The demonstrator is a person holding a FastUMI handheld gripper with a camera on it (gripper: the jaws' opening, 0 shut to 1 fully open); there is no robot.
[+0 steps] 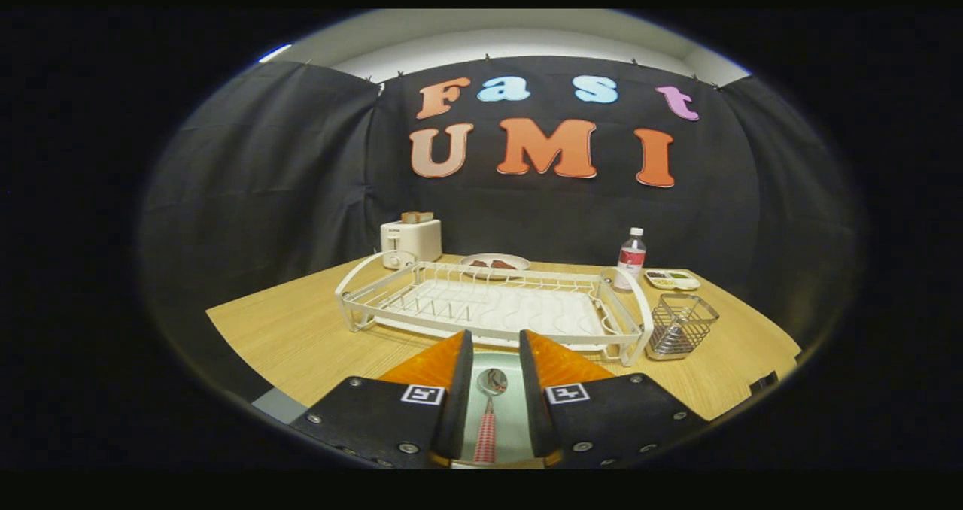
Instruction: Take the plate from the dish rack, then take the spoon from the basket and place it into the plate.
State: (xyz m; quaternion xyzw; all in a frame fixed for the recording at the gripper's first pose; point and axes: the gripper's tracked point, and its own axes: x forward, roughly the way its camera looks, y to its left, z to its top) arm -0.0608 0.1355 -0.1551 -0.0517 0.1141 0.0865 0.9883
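Jaws apart, gripping nothing; spoon [487, 412] lies on plate [510, 412] between them, dish rack [493, 307] just ahead, basket [681, 326] beyond.

Claw [496, 390] of two broad black blocks, silver screws, a square coded marker on each

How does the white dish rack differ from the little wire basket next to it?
The dish rack is white, wide and low, lying just beyond the gripper; the wire basket is bare metal, small and taller than wide, standing at the rack's end. The rack has curved handles; the basket has none. Both look empty. The spoon lies in the plate between the open fingers, which touch nothing.
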